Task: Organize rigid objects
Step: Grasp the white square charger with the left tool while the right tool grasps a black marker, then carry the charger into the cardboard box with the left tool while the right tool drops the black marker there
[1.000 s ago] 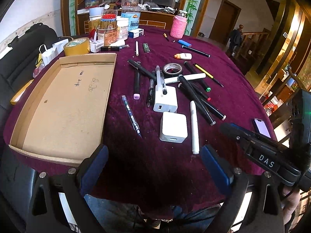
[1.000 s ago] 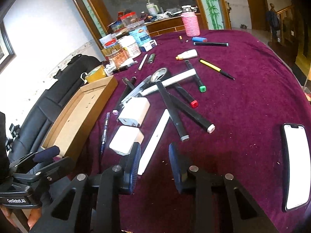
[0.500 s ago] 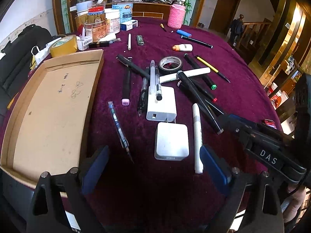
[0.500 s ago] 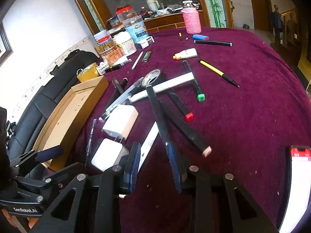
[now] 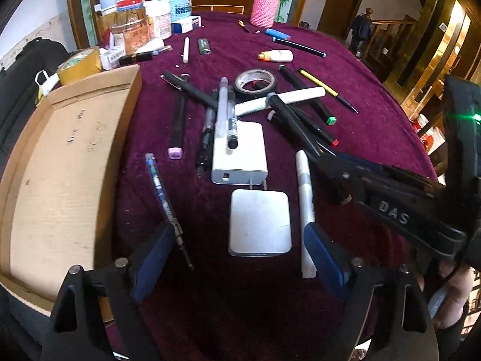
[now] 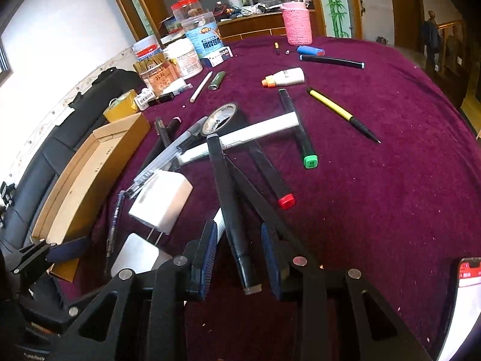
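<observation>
while right claw (image 6: 239, 252) straddles black marker (image 6: 231, 210), unclosed

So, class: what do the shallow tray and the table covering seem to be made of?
Tray: plain brown cardboard, matte, judging by its folded walls and pen marks on the floor. Table covering: probably velvet-like fabric, deep purple, with a soft nap that holds specks of lint.

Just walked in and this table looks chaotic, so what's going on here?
A person with a gripper in each hand is sorting pens, markers and chargers scattered on the purple tablecloth. The right gripper straddles a black marker in the pile, its jaws open and not yet clamped. The left gripper hangs open around a white charger. The cardboard tray beside them holds nothing so far.
</observation>
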